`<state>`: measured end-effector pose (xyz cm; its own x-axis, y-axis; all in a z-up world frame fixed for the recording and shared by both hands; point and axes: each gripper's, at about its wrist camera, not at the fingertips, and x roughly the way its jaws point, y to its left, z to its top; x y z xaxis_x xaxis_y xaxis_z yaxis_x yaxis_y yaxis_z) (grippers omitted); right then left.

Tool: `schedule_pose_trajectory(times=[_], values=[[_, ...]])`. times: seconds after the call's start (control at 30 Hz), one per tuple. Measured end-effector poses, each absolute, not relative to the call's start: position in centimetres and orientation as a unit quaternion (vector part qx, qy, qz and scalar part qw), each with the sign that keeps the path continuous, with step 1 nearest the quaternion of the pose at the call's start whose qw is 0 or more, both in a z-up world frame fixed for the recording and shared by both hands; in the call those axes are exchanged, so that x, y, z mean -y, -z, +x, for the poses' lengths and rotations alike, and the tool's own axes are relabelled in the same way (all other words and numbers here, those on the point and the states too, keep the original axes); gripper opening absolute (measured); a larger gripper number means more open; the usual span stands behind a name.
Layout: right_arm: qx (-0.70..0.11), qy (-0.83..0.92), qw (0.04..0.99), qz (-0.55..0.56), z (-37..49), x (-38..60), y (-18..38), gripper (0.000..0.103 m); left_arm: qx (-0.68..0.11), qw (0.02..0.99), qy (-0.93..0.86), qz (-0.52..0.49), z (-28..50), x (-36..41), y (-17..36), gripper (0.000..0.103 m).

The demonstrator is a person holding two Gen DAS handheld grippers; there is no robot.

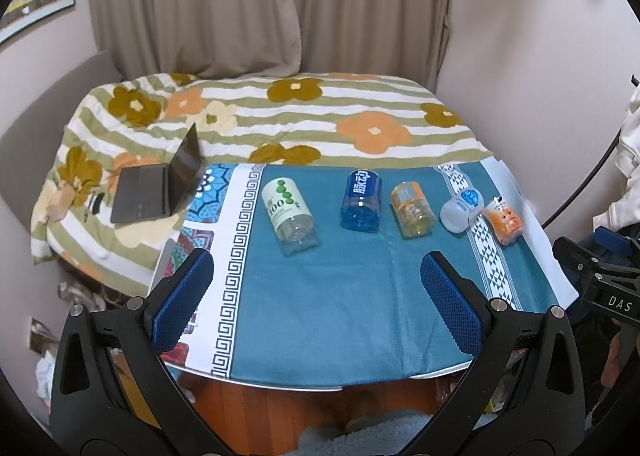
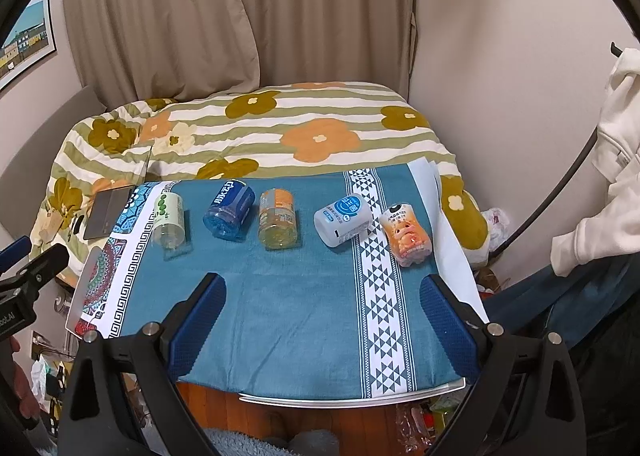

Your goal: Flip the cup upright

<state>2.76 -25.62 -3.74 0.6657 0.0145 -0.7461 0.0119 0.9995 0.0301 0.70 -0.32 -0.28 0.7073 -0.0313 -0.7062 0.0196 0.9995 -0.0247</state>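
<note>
Several cut-bottle cups lie on their sides in a row on the blue tablecloth [image 1: 332, 288]: a clear one with green dots [image 1: 288, 211] [image 2: 170, 221], a blue one [image 1: 361, 199] [image 2: 230, 209], an orange one [image 1: 412, 209] [image 2: 278, 219], a white one with a blue label [image 1: 460, 207] [image 2: 343, 220], and an orange one with a face print [image 1: 505, 220] [image 2: 408, 240]. My left gripper [image 1: 318, 268] is open and empty, above the table's near part. My right gripper [image 2: 322, 292] is open and empty, short of the row.
A bed with a flowered quilt [image 1: 280, 115] lies behind the table, with an open laptop [image 1: 160, 183] on its left side. The table's near edge [image 1: 320, 386] is just ahead of the grippers. White clothing [image 2: 600, 159] hangs at the right. Curtains [image 1: 260, 3] cover the back.
</note>
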Motion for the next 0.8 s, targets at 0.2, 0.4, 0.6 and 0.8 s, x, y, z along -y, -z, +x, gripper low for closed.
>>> schedule_pose_trajectory(times=[0.2,0.4,0.6,0.8], values=[[-0.411,0.0,0.912,0.012,2.86,25.5,3.75,0.097,-0.386,0.922,0.014,-0.009,0.94,0.35,0.34,0.103],[-0.412,0.001,0.911,0.012,2.78,25.44,3.77,0.097,-0.389,0.921,0.014,-0.01,1.07,0.26,0.25,0.103],[-0.412,0.0,0.911,0.012,2.82,25.43,3.77,0.097,-0.391,0.92,0.014,-0.012,1.17,0.11,0.3,0.103],[-0.412,-0.002,0.911,0.01,2.65,25.45,3.93,0.097,-0.393,0.919,0.014,-0.014,1.2,0.25,0.34,0.103]])
